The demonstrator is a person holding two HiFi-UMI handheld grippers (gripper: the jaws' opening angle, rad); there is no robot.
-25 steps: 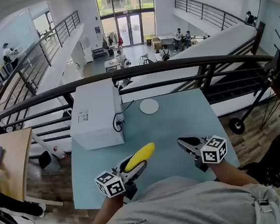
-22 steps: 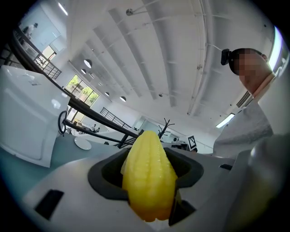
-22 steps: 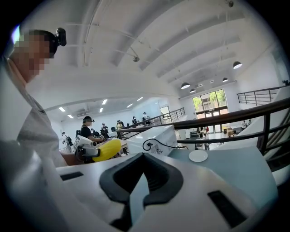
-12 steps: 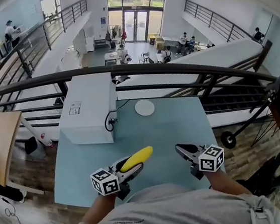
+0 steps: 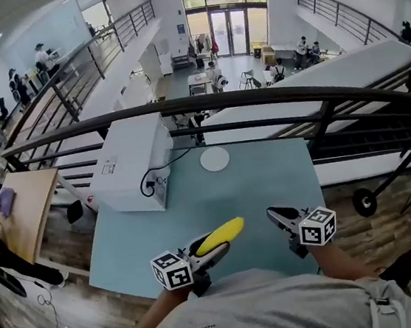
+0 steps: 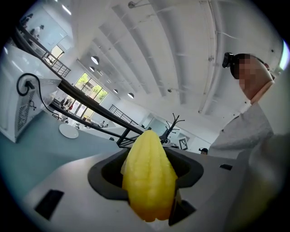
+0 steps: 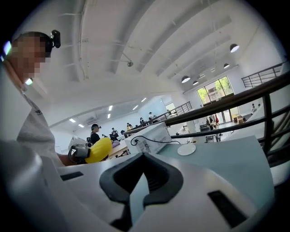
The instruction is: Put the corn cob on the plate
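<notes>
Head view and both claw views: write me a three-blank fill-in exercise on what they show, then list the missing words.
1. The left claw is clamped on the yellow ___.
2. In the head view, the plate lies on the table to the ___ of the white box.
3. Between the jaws of the right claw there is ___.

Missing words: corn cob; right; nothing.

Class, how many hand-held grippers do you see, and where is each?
2. The left hand-held gripper, over the near edge of the table, grips the corn cob. The right hand-held gripper is at its right, with nothing between its jaws. No others show.
</notes>
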